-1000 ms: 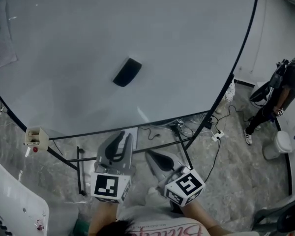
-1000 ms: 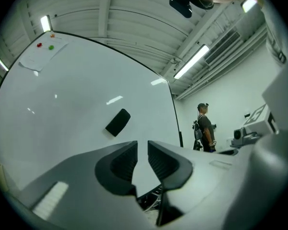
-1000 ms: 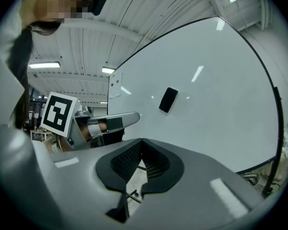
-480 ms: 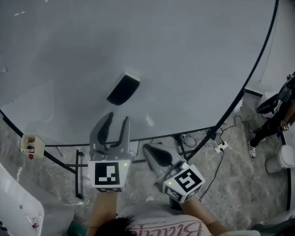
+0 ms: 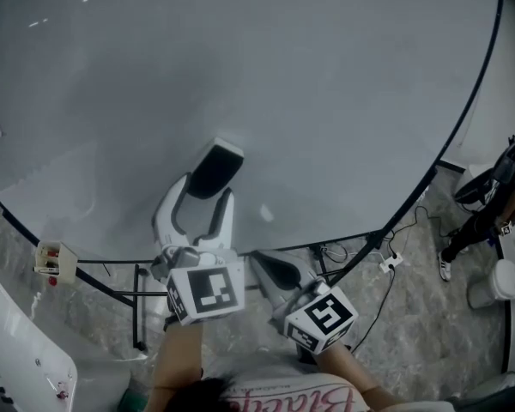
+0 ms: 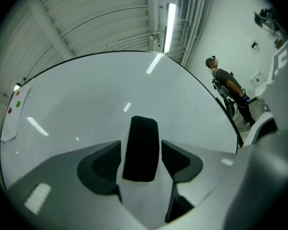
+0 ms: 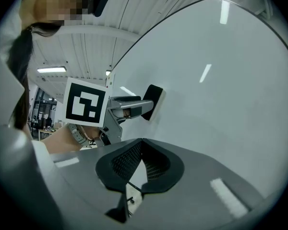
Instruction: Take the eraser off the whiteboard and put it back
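Observation:
The black eraser [image 5: 213,170] clings to the whiteboard [image 5: 326,101], tilted, its white back facing out. My left gripper [image 5: 204,190] has reached it. Its jaws are opening and straddle the eraser's lower end. In the left gripper view the eraser [image 6: 141,147] stands between the two dark pads [image 6: 102,166], with a thin gap on each side. My right gripper [image 5: 266,266] hovers lower and to the right, shut and holding nothing. The right gripper view shows its jaws [image 7: 141,163] pressed together, with the left gripper [image 7: 130,107] and the eraser [image 7: 154,101] beyond them.
The board stands on a black frame [image 5: 137,303] over a marble floor with cables and a power strip [image 5: 386,260]. A small box [image 5: 55,261] hangs at the board's lower left. A person [image 5: 496,197] stands at the far right beside a white stool [image 5: 500,280].
My left gripper has risen towards the board, rolled and spread its jaws, which now flank the eraser. The right gripper has barely shifted and stays shut.

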Demonstrator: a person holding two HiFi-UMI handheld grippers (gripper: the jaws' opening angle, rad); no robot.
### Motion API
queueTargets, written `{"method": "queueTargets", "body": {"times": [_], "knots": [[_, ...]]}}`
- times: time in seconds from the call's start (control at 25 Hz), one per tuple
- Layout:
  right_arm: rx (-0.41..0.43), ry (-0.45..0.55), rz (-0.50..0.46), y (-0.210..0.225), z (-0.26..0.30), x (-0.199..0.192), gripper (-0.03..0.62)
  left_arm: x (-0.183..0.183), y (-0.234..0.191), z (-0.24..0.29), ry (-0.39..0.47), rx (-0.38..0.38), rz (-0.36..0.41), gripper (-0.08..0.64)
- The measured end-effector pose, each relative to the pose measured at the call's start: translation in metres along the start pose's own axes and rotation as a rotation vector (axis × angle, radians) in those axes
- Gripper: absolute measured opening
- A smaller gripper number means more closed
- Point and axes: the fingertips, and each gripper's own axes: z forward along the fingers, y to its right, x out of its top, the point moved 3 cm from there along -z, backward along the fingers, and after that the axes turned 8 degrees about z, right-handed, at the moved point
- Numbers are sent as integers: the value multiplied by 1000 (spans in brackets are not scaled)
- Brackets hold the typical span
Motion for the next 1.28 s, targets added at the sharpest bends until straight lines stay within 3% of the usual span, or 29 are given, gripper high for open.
{"method": "queueTargets", "body": {"times": [0.32,0.56,0.88,1.04,1.28], "knots": [[-37,4,18,8,-3,0,2,-4,1,23,-40,-28,21,250],[-58,5,21,12,-7,-1,2,-3,-2,26,-63,16,51,247],[-58,-7,13,7,-10,-2,2,-2,-1,28,-98,-5,65,235],[-53,-10,3,1,-10,-3,2,-3,-3,22,-94,-22,11,232],[-50,-14,0,-5,-12,-5,2,2,-9,3,-39,-50,-144,232]]}}
